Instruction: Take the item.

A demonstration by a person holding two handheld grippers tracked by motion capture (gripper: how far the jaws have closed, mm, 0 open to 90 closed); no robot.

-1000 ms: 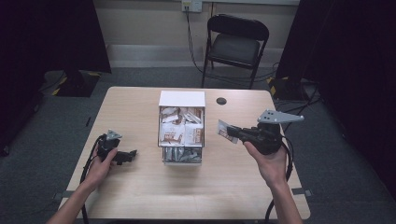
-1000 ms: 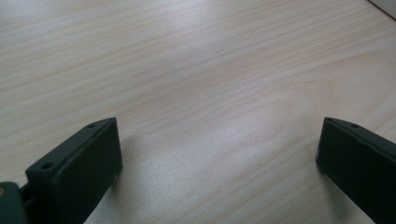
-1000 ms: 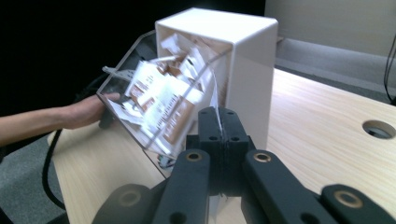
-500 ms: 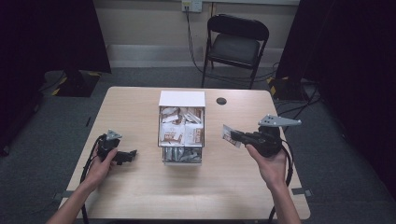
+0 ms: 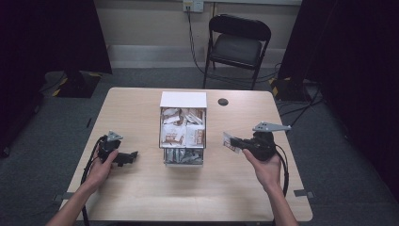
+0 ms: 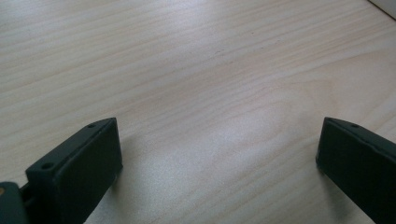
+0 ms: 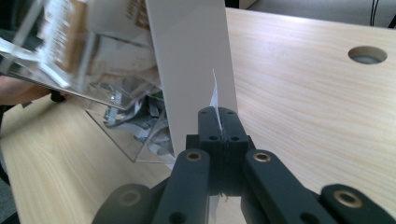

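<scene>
At the bottom of the high view two forearms enter the frame, each hand carrying a black gripper above the pale wooden worktop. At the lower left the left gripper is held low over the wood, its jaws set wide apart with nothing between them; in the left gripper view bare wood grain is seen between the two black jaws. At the lower right the right gripper is clamped on a small flat white sachet with dark print, which is held on edge just above the worktop and to the right of the box. In the right gripper view the thin white edge of the sachet is seen standing up from the closed jaws. In the middle of the frame a clear plastic box filled with brown-and-white sachets is set on the worktop, with its white lid raised at the far side. Farther back, a round cable hole is cut in the worktop, and a black folding chair is placed on the grey floor beyond.
</scene>
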